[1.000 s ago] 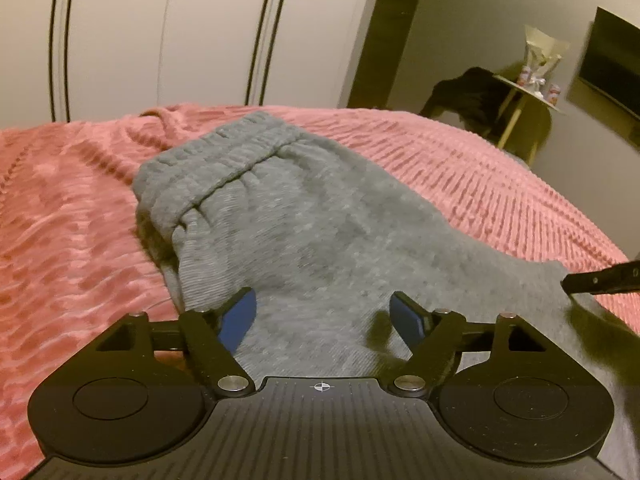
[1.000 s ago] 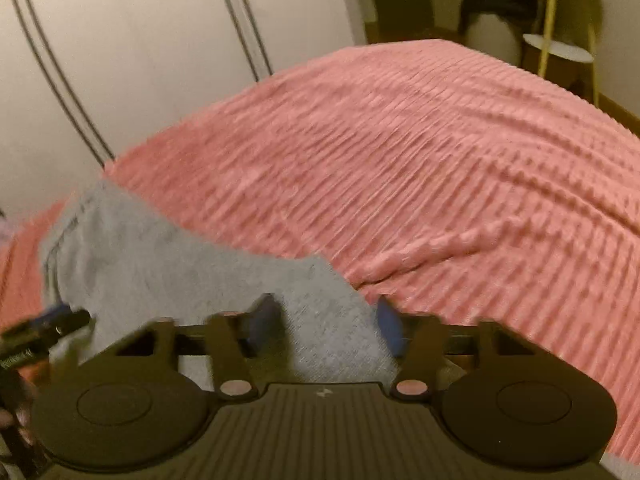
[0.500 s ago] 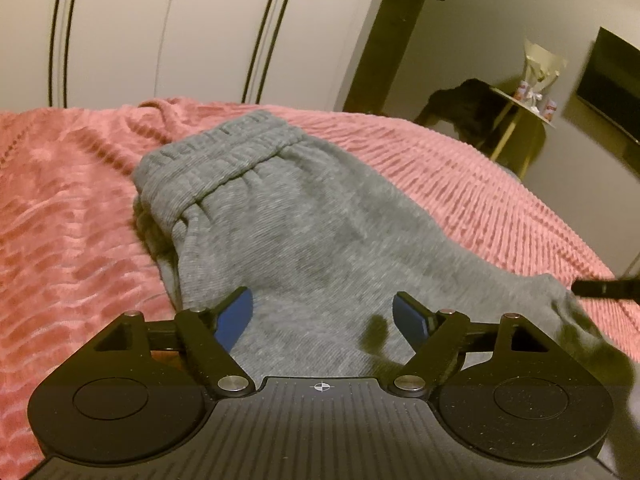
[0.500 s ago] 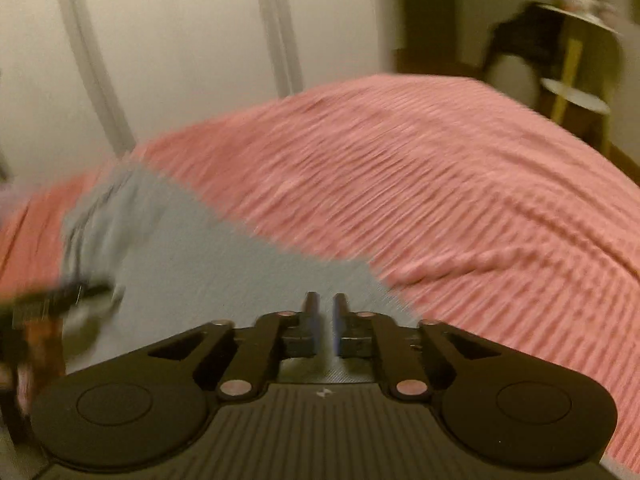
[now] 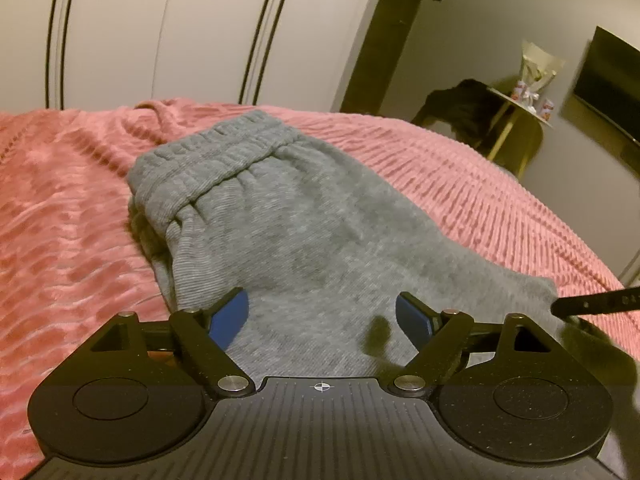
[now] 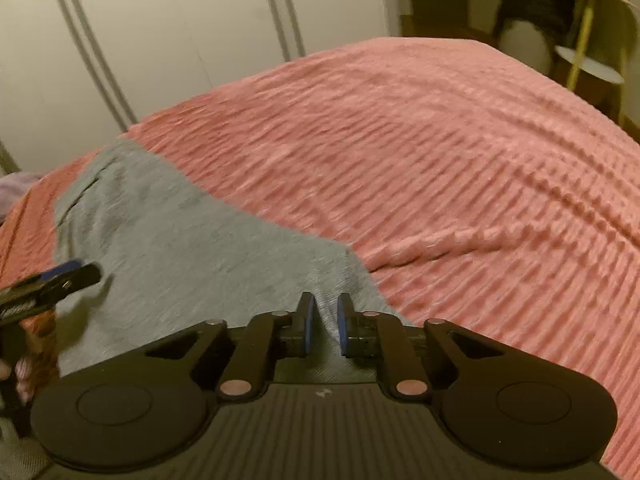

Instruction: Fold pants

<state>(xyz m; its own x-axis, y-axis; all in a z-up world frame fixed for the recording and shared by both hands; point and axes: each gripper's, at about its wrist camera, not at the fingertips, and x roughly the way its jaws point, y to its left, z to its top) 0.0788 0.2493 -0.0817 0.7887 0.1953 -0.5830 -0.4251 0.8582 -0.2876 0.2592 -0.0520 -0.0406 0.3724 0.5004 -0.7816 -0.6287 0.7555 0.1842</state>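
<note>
Grey pants [image 5: 304,232] on pink ribbed bedspread [image 5: 60,208], 2 hand-held grippers over the near end.

Left to right in the left wrist view: bedspread; pants lying flat with the elastic waistband [image 5: 212,164] at the far end and the fabric running toward the camera; left gripper [image 5: 322,314] above the near fabric, its 2 blue pads spread wide, holding nothing; a black finger of the other gripper entering at the right edge; side table [image 5: 520,108] by the wall. In the right wrist view: pants [image 6: 180,240] at left, right gripper [image 6: 324,320] with pads drawn nearly together, a narrow gap between them with grey fabric rising into it; whether the pads pinch it cannot be told.
</note>
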